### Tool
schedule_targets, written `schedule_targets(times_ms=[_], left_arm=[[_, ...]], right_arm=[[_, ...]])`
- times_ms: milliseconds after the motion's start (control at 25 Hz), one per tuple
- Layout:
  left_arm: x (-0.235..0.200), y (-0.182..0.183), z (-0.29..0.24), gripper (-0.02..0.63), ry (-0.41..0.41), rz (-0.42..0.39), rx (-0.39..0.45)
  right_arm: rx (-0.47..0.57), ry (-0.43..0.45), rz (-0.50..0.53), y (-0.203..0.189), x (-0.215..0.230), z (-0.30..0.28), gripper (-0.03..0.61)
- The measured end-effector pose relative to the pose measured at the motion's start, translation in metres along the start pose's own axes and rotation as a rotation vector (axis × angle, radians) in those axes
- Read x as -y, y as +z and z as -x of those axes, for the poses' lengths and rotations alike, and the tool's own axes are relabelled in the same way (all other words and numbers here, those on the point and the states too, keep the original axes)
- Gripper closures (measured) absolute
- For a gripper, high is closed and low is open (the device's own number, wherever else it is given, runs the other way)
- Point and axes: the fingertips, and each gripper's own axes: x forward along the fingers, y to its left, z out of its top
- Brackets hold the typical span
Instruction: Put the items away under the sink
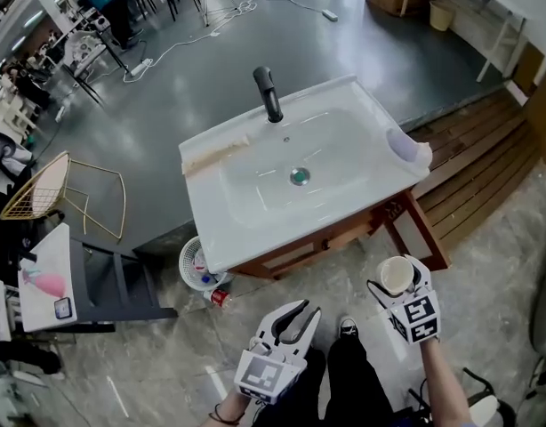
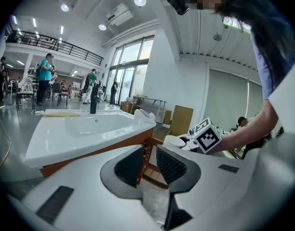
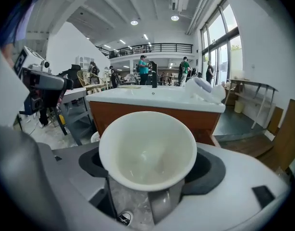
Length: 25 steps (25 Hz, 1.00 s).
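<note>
The only print in view is the black-and-white square pattern on each gripper's cube. The right gripper (image 1: 399, 283) clasps a white cup (image 3: 147, 148), mouth up, in front of the white sink (image 1: 255, 212) and above pale stone floor (image 1: 486, 292). The left gripper (image 1: 298, 315) hangs beside it, jaws a narrow gap apart with nothing between. The sink sits on a wooden cabinet (image 1: 344, 234) and carries a black faucet (image 1: 268, 93). A white basket (image 1: 191, 265) and a red can (image 1: 219, 297) lie on the floor at its left corner. Wooden decking (image 1: 473, 163) runs to the right
</note>
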Motion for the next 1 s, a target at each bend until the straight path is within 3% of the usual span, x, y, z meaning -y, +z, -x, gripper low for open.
schedule_targets(times_ms=[240, 480, 720, 1000], left_arm=[[0.010, -0.027, -0.052, 0.515, -0.027, -0.030, -0.005], [0.005, -0.061, -0.091, 0.515, 0.023, 0.086, -0.023], [0.003, -0.079, -0.114, 0.515, 0.014, 0.036, -0.037], [0.004, -0.102, -0.125, 0.515, -0.022, 0.023, -0.073]], right_arm=[[-0.020, 0.074, 0.000, -0.039, 0.005, -0.049, 0.172], [-0.030, 0.091, 0.000, -0.064, 0.018, -0.087, 0.172], [-0.028, 0.067, -0.088, -0.079, 0.035, -0.130, 0.172], [-0.048, 0.046, -0.109, -0.089, 0.045, -0.180, 0.172]])
